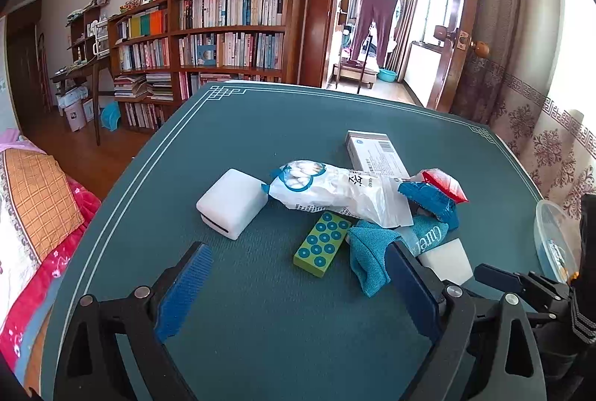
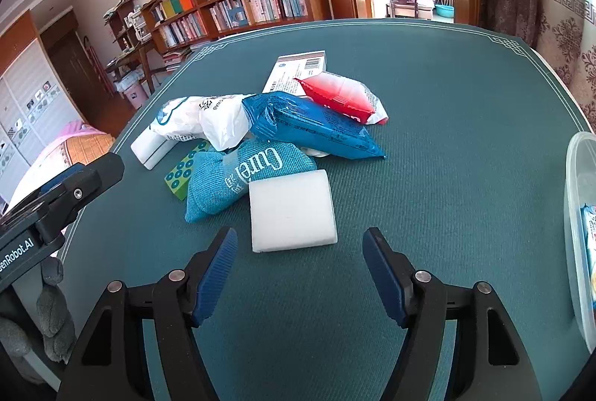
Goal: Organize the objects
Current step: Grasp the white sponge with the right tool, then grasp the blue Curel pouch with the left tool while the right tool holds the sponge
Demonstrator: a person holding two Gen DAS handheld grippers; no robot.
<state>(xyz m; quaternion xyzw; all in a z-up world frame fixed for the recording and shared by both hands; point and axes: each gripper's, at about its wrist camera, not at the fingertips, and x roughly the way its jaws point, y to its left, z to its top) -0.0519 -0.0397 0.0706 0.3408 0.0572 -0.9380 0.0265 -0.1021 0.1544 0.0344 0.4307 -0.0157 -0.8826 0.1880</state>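
Note:
A pile lies on the teal table mat [image 1: 260, 125]: a white sponge block [image 1: 231, 201], a white snack bag [image 1: 335, 190], a green dotted block [image 1: 322, 242], a teal cloth pouch [image 1: 372, 248], a blue packet [image 2: 313, 125], a red packet [image 2: 339, 95], a flat box [image 1: 376, 151] and a second white block [image 2: 292, 211]. My left gripper [image 1: 298, 255] is open and empty, just before the green block and pouch. My right gripper [image 2: 300, 241] is open and empty, close in front of the second white block.
A clear plastic container [image 2: 577, 215] with a packet inside stands at the table's right edge. The left gripper's body [image 2: 56, 200] shows at the left of the right wrist view. A bed lies left of the table, bookshelves behind.

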